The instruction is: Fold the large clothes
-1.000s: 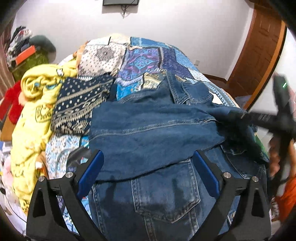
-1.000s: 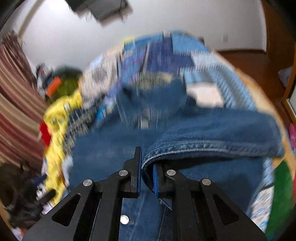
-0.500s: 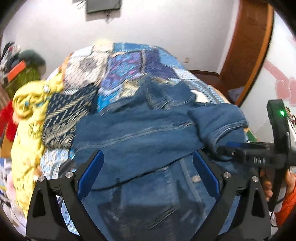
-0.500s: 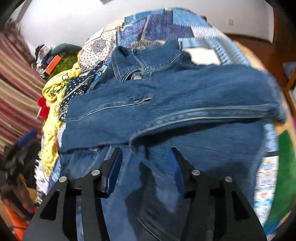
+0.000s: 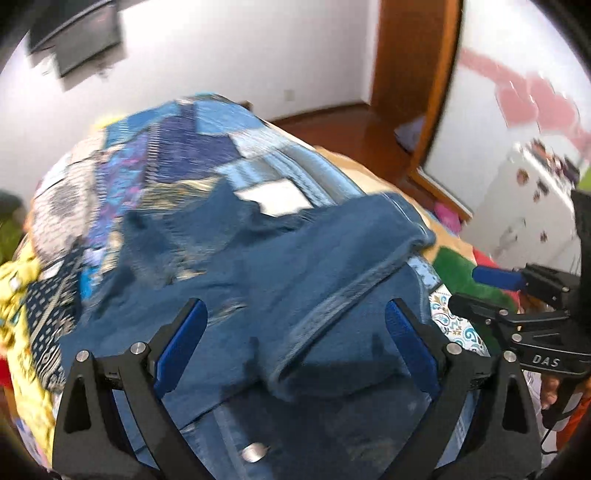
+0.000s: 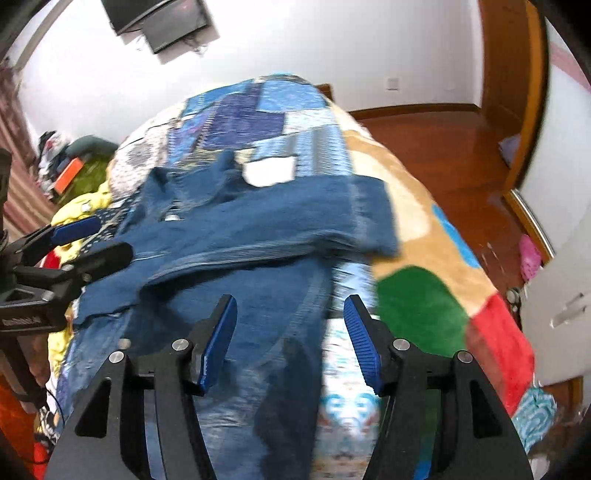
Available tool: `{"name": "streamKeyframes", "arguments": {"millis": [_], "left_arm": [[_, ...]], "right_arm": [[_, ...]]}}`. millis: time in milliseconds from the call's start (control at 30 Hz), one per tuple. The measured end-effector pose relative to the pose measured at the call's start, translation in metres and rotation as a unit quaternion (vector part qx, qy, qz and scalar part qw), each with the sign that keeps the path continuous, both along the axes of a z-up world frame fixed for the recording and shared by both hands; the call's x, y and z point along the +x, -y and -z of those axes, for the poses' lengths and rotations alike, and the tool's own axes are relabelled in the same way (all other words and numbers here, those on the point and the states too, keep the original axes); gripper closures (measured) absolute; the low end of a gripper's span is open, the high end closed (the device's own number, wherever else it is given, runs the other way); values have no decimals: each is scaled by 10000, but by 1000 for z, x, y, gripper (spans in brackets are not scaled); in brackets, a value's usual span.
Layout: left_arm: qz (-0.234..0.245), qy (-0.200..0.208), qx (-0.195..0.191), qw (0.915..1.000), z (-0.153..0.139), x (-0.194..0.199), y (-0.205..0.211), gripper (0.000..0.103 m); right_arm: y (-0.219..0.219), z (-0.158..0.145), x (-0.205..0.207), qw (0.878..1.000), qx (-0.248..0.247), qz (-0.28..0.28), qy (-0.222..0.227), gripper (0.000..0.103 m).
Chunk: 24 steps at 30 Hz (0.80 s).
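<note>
Right gripper [image 6: 290, 341] jaws opening, nothing between pads, hovering over denim jacket [image 6: 258, 236]. Left gripper [image 5: 295, 341] jaws wide apart, empty, above same jacket. Jacket spread on bed [image 6: 413, 229] over patchwork quilt [image 6: 258, 110], sleeve [image 6: 347, 218] folded across body.

Risks:
- sleeve cuff reaches quilt edge; could slide off fold
- stiff denim may spring back
- grippers near each other; collision possible
- next pinch may catch quilt underneath

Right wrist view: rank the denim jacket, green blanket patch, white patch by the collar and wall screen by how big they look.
1. denim jacket
2. green blanket patch
3. wall screen, partly cut off at the frame top and farther away, so unsure against
4. white patch, which looks similar in size
</note>
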<state>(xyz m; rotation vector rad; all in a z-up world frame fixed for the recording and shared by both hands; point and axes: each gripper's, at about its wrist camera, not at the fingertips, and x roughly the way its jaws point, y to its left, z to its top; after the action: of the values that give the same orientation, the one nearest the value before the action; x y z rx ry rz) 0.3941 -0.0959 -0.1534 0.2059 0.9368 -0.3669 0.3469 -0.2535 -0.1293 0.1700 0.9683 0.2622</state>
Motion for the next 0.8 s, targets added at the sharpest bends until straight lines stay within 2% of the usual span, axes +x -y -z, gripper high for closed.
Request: {"name": "streamKeyframes", "arguments": {"millis": [167,233,333,400,433,467,500,567,633,800], "left_arm": [[371,-311,651,9967,46,19,41,6],[441,-226,1081,9929,65,24,52,6],[507,-38,1377,9892,80,30,59,7],[527,138,1488,9874,83,32,61,16],[505,220,1554,9863,84,34,61,28],[462,277,1572,9861,82,37,60,39],[364,349,1540,9868,79,40,57,41],[227,396,1278,9908,71,45,48,64],[45,420,1030,9938,60,46,38,81],[-397,730,465,9955,18,41,1,89]], "right_arm": [[18,23,4,9994,119,188,-281,47],[23,29,3,9990,150,191,-377,47],[22,39,2,9983,196,152,-518,47],[20,44,2,9980,202,121,-584,47],[18,47,2,9978,199,89,-628,47],[15,50,1,9976,180,63,-664,47],[14,52,0,9975,151,42,-688,47],[11,55,-1,9977,21,6,-671,46],[6,53,-3,9980,-173,-75,-606,46],[6,46,4,9979,-179,-133,-603,47]]}}
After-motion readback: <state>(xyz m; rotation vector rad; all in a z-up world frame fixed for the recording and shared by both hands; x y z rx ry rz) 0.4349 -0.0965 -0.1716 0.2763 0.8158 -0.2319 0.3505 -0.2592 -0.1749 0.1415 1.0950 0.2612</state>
